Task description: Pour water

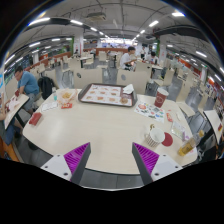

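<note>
Water itself I cannot make out from up here; a cup (161, 98) stands near the right edge of the round table (100, 130), well ahead of my fingers, and I cannot tell what is in it. My gripper (111, 158) hangs above the near edge of the table, its jaws wide apart and holding nothing, with bare tabletop showing between the two pink pads (75, 155). At the far edge lies a tray (106, 94). Beside it, toward the far left, sits a paper box (66, 97). Some small items (160, 130) lie on the right part. A person (28, 86) sits at the left.
</note>
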The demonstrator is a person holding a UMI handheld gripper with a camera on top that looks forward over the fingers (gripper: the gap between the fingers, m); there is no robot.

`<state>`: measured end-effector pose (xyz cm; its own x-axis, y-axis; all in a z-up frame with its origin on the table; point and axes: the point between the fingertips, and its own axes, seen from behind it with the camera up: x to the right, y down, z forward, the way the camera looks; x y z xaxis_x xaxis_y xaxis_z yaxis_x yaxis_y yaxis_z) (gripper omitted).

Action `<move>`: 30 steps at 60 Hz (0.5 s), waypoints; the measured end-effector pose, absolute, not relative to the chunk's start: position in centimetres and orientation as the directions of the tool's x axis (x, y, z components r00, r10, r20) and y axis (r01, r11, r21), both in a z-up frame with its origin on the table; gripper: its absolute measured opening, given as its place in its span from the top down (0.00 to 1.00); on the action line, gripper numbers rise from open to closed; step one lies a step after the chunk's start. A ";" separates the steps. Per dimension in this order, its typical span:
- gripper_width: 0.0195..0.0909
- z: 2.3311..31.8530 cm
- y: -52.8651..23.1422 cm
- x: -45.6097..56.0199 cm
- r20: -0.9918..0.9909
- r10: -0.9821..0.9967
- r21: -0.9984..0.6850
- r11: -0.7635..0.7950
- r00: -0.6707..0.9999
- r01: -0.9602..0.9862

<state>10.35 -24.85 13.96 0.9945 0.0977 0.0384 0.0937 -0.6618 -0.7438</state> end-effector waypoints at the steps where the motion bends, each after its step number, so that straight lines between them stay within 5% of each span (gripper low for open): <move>1: 0.07 13.9 -24.9 10.2 0.033 0.099 -0.744 -0.662 0.995 0.091; 30: 0.08 9.5 -28.1 27.3 0.021 -0.002 -0.769 -0.639 1.000 0.015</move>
